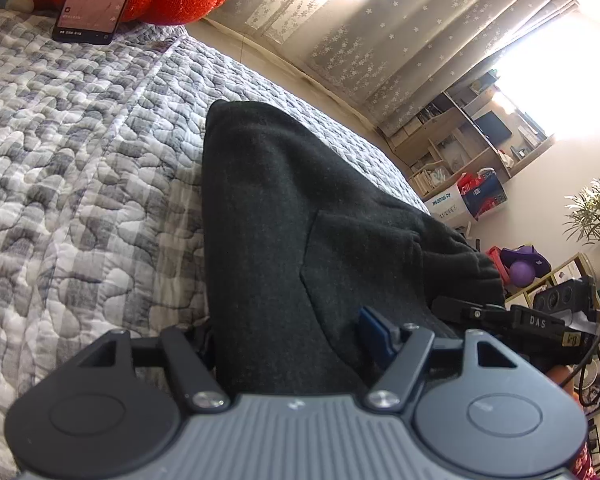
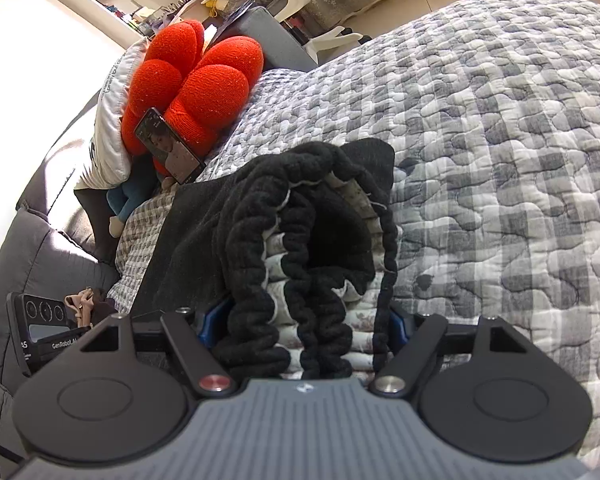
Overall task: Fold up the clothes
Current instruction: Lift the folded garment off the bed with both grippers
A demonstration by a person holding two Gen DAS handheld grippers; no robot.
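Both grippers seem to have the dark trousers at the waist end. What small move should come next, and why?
Probably carry the waistband forward toward the leg end: the left gripper and right gripper both pinch the dark trousers, which lie lengthwise on the quilt.

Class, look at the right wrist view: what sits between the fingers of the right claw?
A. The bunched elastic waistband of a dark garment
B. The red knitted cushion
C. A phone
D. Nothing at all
A: the right claw has the gathered waistband between its fingers, while the phone leans on the red cushion farther up the bed.
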